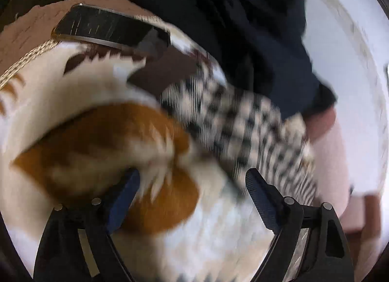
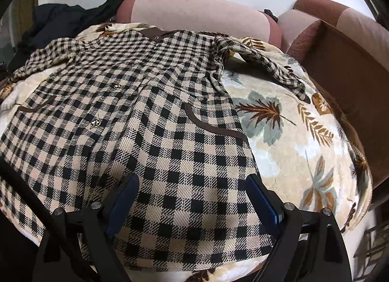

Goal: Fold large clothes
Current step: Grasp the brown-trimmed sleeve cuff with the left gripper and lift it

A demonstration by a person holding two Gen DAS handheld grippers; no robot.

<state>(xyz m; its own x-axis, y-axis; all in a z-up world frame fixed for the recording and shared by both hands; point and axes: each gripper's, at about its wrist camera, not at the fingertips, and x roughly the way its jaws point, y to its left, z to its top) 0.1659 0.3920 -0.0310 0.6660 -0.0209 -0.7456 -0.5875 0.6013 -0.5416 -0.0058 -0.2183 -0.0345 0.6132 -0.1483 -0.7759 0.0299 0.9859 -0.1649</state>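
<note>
The checked coat [image 2: 136, 102] lies flat on the leaf blanket [image 2: 291, 136]. Both the right gripper [image 2: 192, 199] and left gripper [image 1: 192, 199] gape, holding nothing. Pinch 1 hem corner cleanly, avoiding the blanket.

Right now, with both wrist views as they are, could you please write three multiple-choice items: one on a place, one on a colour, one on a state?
1. Where does the phone lie?
A. on the checked shirt
B. on the leaf-print blanket's far edge
C. between the fingers of the left gripper

2. Which colours has the checked shirt?
A. red and white
B. black and cream
C. plain blue

3. How stands the right gripper?
A. open, holding nothing
B. shut on a sleeve
C. shut on the collar

Answers: 1 B, the phone rests at the leaf-print blanket border. 2 B, black and cream squares show. 3 A, its fingers stand apart above the flat cloth.
</note>
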